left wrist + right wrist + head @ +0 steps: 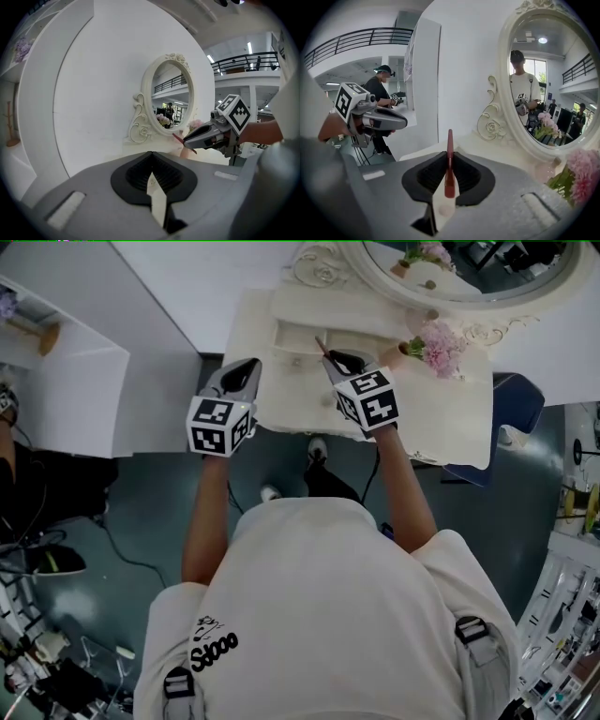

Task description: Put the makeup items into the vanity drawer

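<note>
The slim red makeup stick (449, 161) stood clamped between the right gripper's (336, 360) nearly closed jaws, its pointed tip jutting past them toward 11 o'clock in the head view. It hung over the cream vanity (281, 399), not resting on it. Pink flowers (439, 345) sat at 2 o'clock from that gripper, and the ornate oval mirror (543, 84) rose behind at 12. The left gripper (151, 154), at 9 o'clock from the right one and well apart, had its jaws closed together with nothing between them, over the vanity's left edge. A white wall (93, 93) backed the vanity; the floor (141, 512) was dark teal.
</note>
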### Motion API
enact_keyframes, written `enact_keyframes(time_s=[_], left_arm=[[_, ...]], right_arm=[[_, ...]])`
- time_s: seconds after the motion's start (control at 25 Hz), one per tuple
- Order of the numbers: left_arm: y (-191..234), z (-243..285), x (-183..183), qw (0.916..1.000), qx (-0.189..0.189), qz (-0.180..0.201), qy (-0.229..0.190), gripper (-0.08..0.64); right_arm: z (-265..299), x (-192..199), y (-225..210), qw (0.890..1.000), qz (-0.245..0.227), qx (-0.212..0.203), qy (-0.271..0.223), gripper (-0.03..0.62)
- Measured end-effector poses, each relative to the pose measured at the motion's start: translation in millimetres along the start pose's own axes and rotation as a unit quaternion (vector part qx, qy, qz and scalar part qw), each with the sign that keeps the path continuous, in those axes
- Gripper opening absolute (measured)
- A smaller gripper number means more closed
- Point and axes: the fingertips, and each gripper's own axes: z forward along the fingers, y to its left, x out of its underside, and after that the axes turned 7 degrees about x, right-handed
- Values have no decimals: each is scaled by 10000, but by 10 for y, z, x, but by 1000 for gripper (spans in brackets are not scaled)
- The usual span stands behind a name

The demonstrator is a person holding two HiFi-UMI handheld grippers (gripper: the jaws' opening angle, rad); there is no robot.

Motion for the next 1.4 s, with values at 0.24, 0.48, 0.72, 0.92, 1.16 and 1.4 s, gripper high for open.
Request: enact_keyframes(time_s=[0.24,0.48,0.72,0.92,1.16,1.4], left_arm=[[118,178,-4,9993,-318,-146,122,17],[319,354,176,9957,-723,-453,360,17],[548,440,303,9887,-1208,-719,514,17],[696,476,355,9846,-1419,-836,580,17],[846,400,412,9806,-1619,-930,589,17],[861,325,379,9821,-1565,-893,551,17]], right_arm=[[498,41,-140,9971,-496,-455,356,48],[1066,181,-247,9886,-928,-925,741,48],[1601,386,-140,9713,-1406,-1517,1173,48],[1899,617,-72,9570,-1742,-1706,1570,48],[2060,642,-18,9518,-2021,-1660,1603,49],[2027,588,-19,9557,-1915,-1581,1581,102]])
